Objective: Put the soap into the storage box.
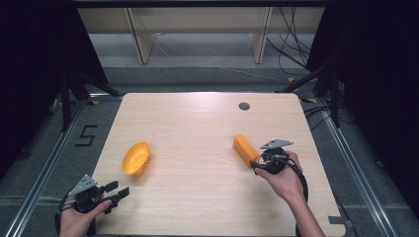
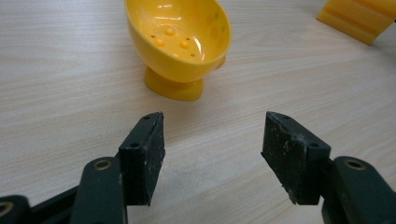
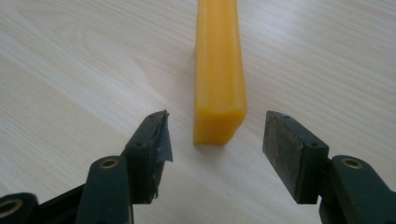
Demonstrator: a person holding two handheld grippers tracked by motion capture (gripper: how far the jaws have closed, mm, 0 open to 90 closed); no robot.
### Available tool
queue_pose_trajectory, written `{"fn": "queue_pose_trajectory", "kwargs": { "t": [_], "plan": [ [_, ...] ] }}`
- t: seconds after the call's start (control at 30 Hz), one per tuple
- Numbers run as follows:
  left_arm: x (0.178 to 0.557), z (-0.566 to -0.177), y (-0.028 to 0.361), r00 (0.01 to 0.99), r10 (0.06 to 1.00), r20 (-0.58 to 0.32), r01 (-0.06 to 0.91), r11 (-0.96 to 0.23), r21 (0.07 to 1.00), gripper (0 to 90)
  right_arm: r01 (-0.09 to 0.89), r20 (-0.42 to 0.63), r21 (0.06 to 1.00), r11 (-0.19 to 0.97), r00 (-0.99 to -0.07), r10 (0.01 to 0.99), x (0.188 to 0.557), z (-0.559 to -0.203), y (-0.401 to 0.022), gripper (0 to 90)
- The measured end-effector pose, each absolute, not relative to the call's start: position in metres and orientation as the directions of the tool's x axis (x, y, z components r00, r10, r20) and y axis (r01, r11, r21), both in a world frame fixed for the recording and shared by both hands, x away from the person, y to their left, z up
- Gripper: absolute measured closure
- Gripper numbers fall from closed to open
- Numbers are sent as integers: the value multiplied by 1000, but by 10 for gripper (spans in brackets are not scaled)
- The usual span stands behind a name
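The right claw (image 3: 215,133) stands open before the yellow block (image 3: 219,70), nothing held; next it must advance and close. The left claw (image 2: 212,140) waits open and empty near the yellow cup (image 2: 180,44).

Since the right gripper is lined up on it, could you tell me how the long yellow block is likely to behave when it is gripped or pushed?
The yellow block looks solid and stiff, so it probably won't flex. Its flat underside on the table suggests sliding rather than rolling. It stands narrow and tall between the open right gripper jaws, so a sideways push might tip it.
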State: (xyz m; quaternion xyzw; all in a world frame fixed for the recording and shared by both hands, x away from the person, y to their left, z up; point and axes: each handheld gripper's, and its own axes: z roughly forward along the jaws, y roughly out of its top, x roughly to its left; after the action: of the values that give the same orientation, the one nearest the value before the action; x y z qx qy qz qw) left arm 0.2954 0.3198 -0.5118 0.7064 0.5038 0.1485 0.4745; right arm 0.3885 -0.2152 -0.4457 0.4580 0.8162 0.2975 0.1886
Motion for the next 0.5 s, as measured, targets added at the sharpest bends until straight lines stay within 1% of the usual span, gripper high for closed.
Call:
{"fn": "queue_pose_trajectory", "kwargs": {
  "t": [0.17,0.43,0.5],
  "plan": [
    [295,-512,320,448,853,-267,570,-42,820,381,658,-23,641,395,-498,867,400,-449,-209,407],
    [295,-512,320,447,854,-267,570,-42,820,379,651,-37,639,410,-506,862,416,-456,-202,400],
    [295,-512,320,447,854,-265,570,-44,820,379,662,-26,633,401,-499,866,419,-457,-200,400]
  ]
}}
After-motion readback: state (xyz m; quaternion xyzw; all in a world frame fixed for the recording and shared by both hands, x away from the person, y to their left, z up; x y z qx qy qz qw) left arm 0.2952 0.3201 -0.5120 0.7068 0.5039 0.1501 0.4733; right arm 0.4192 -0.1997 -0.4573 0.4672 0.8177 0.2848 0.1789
